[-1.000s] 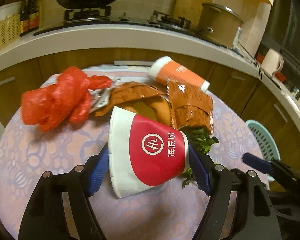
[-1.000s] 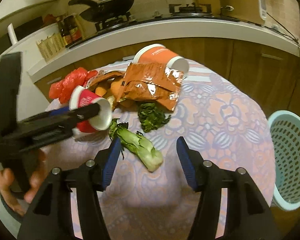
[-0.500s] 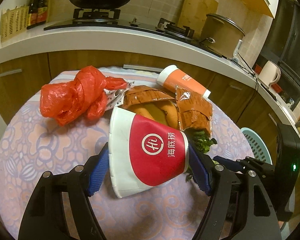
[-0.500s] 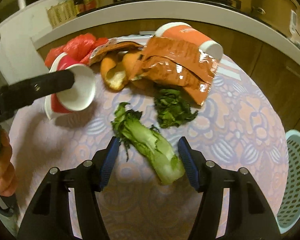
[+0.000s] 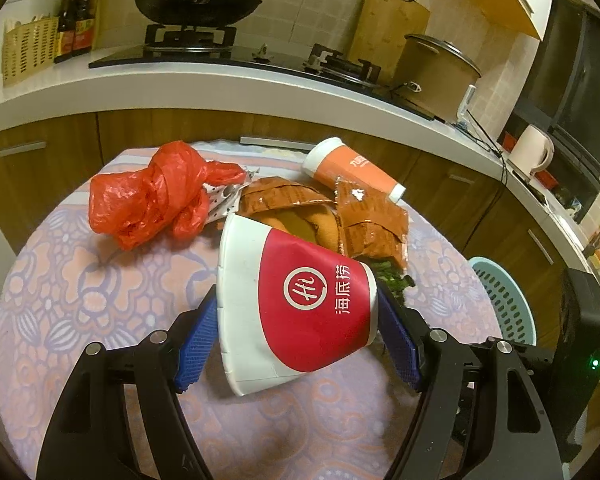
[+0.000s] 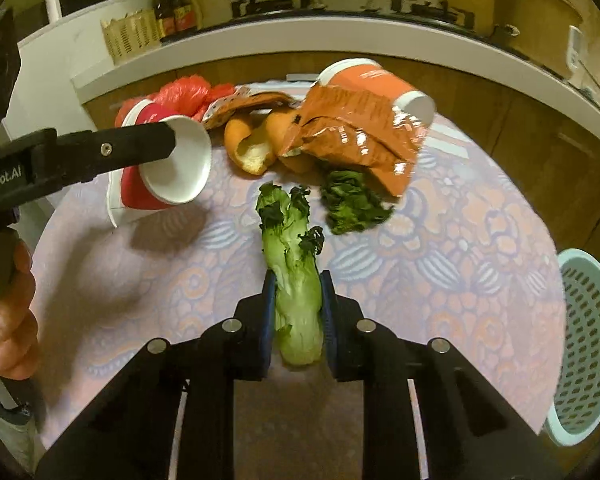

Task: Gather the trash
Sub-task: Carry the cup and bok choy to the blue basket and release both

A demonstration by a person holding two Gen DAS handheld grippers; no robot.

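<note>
A red-and-white paper cup [image 5: 300, 300] lies sideways between the blue pads of my left gripper [image 5: 297, 296], which is shut on it and holds it above the table. The same cup [image 6: 176, 168] shows in the right wrist view, its white bottom facing the camera. My right gripper [image 6: 297, 280] points down at the table with its jaws closing tight on a bok choy stalk [image 6: 292, 248]. Both pads press the pale green base, and the dark leaves stick out ahead of the fingers.
A red plastic bag [image 5: 152, 196], a torn orange wrapper [image 5: 372, 216], an orange paper cup [image 5: 352, 170], orange peel [image 6: 248, 148] and loose greens [image 6: 352, 200] lie at the far side of the round table [image 6: 440, 280]. A pale blue basket [image 6: 588, 340] stands on the floor at the right.
My right gripper moved forward over the bok choy and its jaws closed onto the stalk. The left gripper kept its hold on the cup and drifted slightly.
</note>
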